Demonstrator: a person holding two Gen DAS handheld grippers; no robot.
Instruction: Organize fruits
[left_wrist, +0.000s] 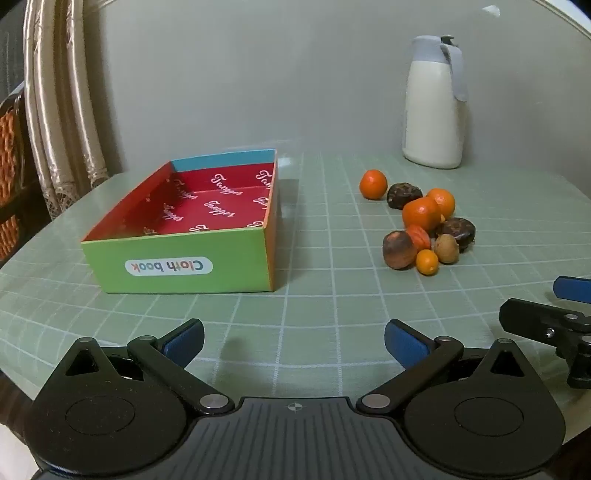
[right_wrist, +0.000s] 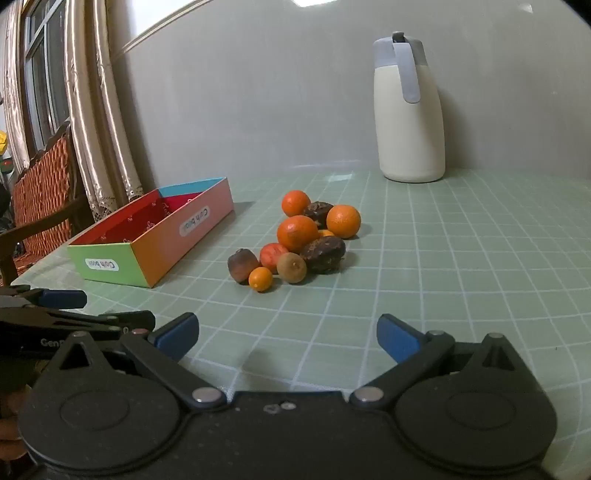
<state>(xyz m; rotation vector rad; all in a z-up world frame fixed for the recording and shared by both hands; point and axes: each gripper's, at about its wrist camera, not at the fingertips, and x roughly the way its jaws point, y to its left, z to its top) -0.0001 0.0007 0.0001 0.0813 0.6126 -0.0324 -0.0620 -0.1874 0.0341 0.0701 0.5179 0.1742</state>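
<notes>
Green gridded tablecloth (left_wrist: 314, 258), fruit pile (left_wrist: 421, 225) strung diagonally beside box (left_wrist: 184, 229), ahead of left gripper (left_wrist: 293, 339) and right gripper (right_wrist: 288, 336), jaws wide, empty.

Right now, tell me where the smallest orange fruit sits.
In both wrist views the smallest orange fruit lies at the pile's near edge, between a dark brown fruit and a tan fruit.

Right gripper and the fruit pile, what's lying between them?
Nothing: in the right wrist view only bare checked table separates the open right gripper from the fruit pile.
</notes>
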